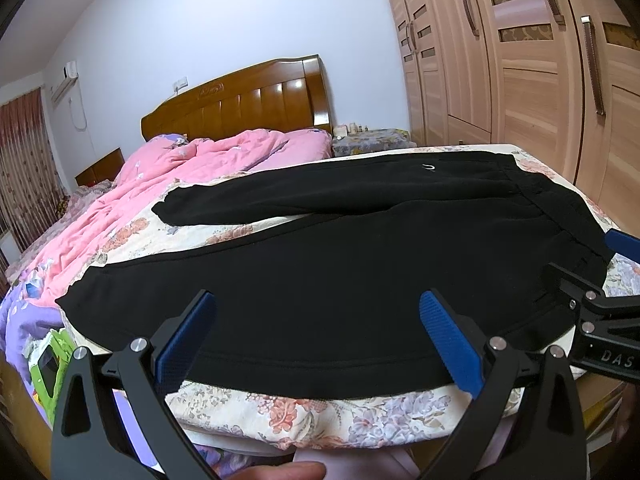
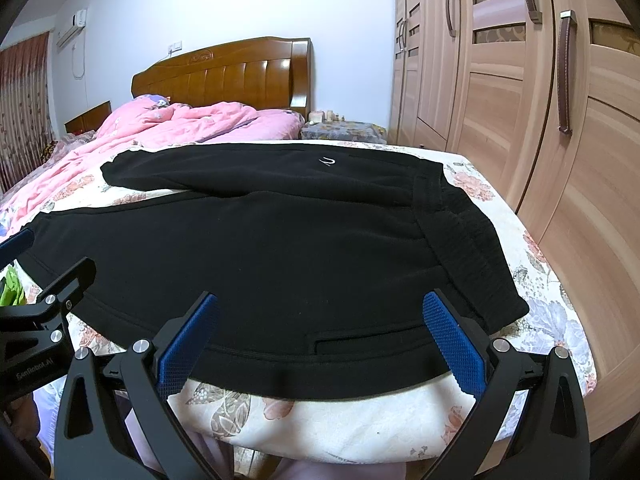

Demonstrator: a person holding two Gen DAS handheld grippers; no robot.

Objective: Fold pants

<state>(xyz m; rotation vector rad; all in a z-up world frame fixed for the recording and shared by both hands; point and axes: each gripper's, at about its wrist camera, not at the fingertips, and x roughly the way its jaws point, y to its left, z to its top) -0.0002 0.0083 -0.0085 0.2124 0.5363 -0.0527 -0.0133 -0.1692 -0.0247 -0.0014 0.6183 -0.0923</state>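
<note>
Black pants (image 1: 340,280) lie flat on the floral bed (image 1: 320,416), waistband toward the wardrobe (image 1: 540,80). My left gripper (image 1: 318,336) and right gripper (image 2: 320,340) hover at the near edge, fingers wide, holding nothing.

Bare sheet (image 2: 360,432) before pants (image 2: 280,248), wardrobe (image 2: 560,140) crowding right

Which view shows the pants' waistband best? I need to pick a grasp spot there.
The right wrist view: the ribbed waistband lies unobstructed, running from far edge to near corner. In the left wrist view the waistband sits compressed at the frame's right edge, its near end hidden behind the right gripper.
</note>
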